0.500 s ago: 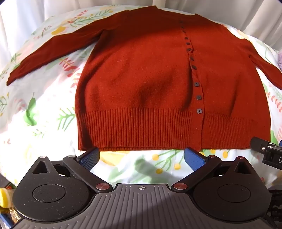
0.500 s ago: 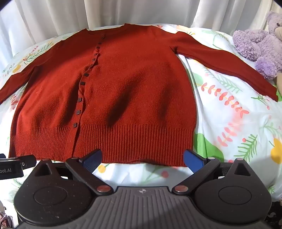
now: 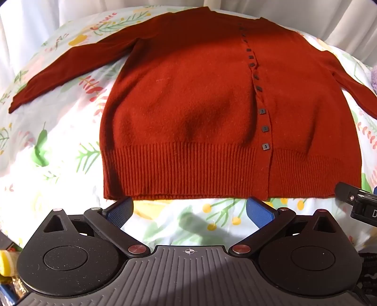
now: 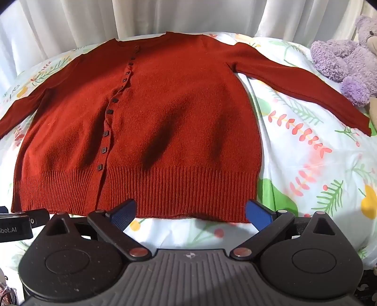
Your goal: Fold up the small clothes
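Observation:
A rust-red knit cardigan (image 3: 188, 113) with a row of small dark buttons lies flat and buttoned on a floral bedsheet (image 3: 54, 150), sleeves spread out to both sides. It also shows in the right wrist view (image 4: 179, 131). My left gripper (image 3: 189, 210) is open and empty, just in front of the ribbed hem's left half. My right gripper (image 4: 189, 214) is open and empty, just in front of the hem's right half, its blue fingertips (image 4: 123, 215) at the hem edge. Each gripper's body shows at the edge of the other's view.
A purple plush bear (image 4: 346, 63) sits at the far right beside the right sleeve's cuff. White curtains (image 4: 165, 16) hang behind the bed. The sheet (image 4: 318, 164) extends right of the cardigan.
Both grippers have edged slightly forward toward the hem. The cardigan has not moved.

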Available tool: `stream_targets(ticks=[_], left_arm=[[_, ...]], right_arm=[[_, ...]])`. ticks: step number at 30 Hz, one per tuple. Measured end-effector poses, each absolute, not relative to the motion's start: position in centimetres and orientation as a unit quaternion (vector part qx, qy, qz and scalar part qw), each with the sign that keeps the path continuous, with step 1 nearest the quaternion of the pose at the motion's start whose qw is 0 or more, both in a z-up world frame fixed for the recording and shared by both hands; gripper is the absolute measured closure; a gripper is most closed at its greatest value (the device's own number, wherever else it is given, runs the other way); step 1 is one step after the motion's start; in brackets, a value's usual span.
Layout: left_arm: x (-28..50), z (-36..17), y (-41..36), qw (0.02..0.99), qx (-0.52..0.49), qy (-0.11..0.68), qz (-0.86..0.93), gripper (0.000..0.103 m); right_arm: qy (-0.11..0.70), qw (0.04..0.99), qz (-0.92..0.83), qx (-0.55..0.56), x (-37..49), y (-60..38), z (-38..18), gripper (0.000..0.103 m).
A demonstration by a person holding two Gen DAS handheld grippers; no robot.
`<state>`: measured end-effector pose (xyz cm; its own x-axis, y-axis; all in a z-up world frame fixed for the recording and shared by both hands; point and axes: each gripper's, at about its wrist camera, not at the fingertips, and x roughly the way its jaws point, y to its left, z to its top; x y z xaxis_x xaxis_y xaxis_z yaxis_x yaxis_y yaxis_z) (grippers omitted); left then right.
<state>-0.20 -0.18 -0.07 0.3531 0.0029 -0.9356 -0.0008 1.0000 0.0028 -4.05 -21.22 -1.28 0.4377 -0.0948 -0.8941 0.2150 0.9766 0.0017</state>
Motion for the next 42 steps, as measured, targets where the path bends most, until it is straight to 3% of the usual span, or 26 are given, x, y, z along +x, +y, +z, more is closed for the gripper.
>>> stream_targets(ticks=[42], left_arm=[[0.5,0.51,-0.71,0.829,0.01,0.558,-0.011,0.0]], right_arm=[[0.523,0.845,-0.095,0.056,-3.77,-21.1,-1.14,0.004]])
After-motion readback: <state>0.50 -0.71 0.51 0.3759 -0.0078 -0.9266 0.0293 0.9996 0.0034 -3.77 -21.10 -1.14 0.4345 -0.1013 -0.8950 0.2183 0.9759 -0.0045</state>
